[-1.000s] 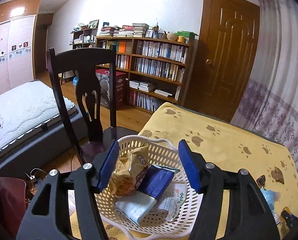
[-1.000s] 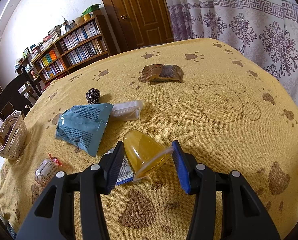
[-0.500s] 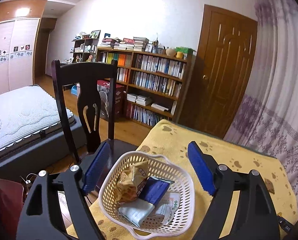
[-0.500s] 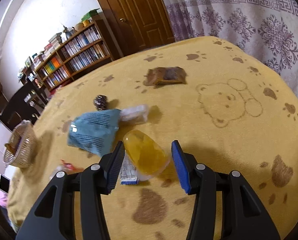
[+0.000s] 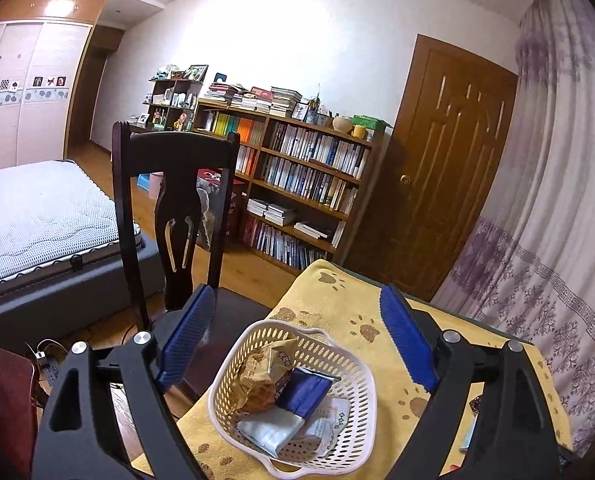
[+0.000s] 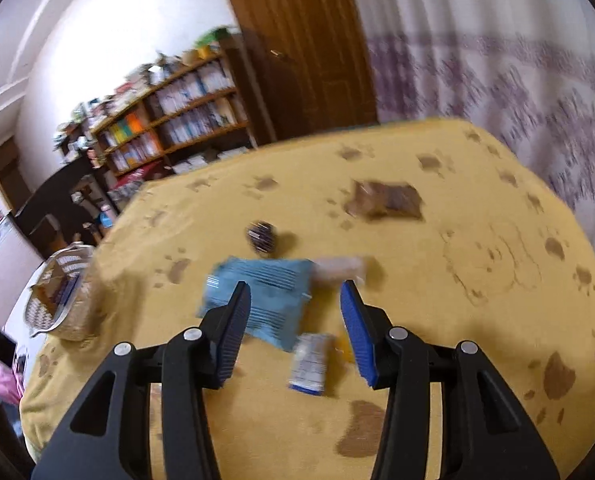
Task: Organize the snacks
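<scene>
Left wrist view: your left tongs point(image 5: 293, 344) hang above the desk's corner, tilted down, jaws spread wide and holding nothing. The white basket point(image 5: 361, 412) sits between and below the two blue pads point(image 5: 185, 340), no contact on either side. Inside it: a tan crumpled packet point(image 5: 259, 380), a dark blue packet point(image 5: 303, 390), and white wrappers point(image 5: 271, 434) at the near end. The basket stands close to the desk point(image 5: 337, 296) edge on the chair side; the dark chair point(image 5: 173, 208) stands just beyond that edge. Past the chair, a bed point(image 5: 37, 216), a bookshelf point(image 5: 297, 184) and a door point(image 5: 437, 160).

Right wrist view, blurred: your right tongs point(image 6: 295, 328) are raised over the yellow cloth, jaws well apart, empty. Directly ahead of the tips lies a light blue packet point(image 6: 265, 296), its near part showing between the pads. A small white-and-blue wrapper point(image 6: 309, 360) lies below the gap, nearer the right pad, with a sliver of something yellow point(image 6: 343, 350) beside it, mostly hidden. A pale wrapper point(image 6: 339, 270) touches the blue packet's far right corner. Farther out: a small dark round piece point(image 6: 261, 236), then a brown packet point(image 6: 385, 200), well apart from the rest. The basket point(image 6: 63, 300) shows at the far left edge of the desk. The cloth to the right is bare up to the curtain point(image 6: 497, 60).
</scene>
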Tool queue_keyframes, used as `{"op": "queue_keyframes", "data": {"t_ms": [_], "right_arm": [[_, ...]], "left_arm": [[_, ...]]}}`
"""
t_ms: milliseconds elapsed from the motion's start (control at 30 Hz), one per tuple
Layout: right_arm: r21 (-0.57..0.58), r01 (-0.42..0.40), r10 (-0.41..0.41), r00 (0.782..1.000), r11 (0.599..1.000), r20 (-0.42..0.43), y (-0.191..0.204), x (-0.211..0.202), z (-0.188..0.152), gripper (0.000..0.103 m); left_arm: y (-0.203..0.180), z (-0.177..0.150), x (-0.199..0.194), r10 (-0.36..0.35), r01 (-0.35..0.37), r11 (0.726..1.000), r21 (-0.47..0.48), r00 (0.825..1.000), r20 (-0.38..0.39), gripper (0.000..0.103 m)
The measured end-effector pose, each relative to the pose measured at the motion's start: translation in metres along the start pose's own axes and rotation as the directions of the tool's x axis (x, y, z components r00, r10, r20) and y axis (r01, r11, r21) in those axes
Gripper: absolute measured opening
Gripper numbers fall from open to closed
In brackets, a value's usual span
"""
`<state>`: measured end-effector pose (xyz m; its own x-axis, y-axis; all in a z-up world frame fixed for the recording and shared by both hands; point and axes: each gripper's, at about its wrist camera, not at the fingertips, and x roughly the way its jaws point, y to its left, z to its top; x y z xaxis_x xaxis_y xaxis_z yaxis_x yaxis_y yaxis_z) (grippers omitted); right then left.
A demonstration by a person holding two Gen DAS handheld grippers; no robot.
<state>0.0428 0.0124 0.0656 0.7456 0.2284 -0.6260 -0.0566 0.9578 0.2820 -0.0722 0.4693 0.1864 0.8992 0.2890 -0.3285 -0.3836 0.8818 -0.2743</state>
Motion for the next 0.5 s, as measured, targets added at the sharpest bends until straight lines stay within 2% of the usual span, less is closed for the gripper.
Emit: {"op": "queue_keyframes", "data": {"t_ms": [133, 267, 367, 500], "right_arm": [[0.044, 0.032, -0.03, 0.998, 0.999, -0.052, -0.02, 0.014, -0.011, 0.048], [0.07, 0.057, -0.054, 0.997, 0.996, -0.051, -0.034, 0.013, -0.015, 0.048], [0.113, 0.073, -0.069, 0.997, 0.991, -0.04, -0.044, 0.012, -0.015, 0.058], [0.093, 0.085, -0.079, 0.994, 0.992, -0.069, -0.04, 0.025, -0.021, 0.058]], "left_arm": [[-0.002, 0.0, 0.001, -0.007, 0.007, 1.0, 0.008, 1.0, -0.001, 0.086], [-0.005, -0.001, 0.003, -0.013, 0.013, 1.0, 0.013, 1.0, -0.008, 0.086], [-0.007, -0.002, 0.004, -0.017, 0.017, 1.0, 0.018, 1.0, -0.013, 0.086], [-0.008, -0.003, 0.002, -0.022, 0.022, 1.0, 0.022, 1.0, -0.011, 0.086]]}}
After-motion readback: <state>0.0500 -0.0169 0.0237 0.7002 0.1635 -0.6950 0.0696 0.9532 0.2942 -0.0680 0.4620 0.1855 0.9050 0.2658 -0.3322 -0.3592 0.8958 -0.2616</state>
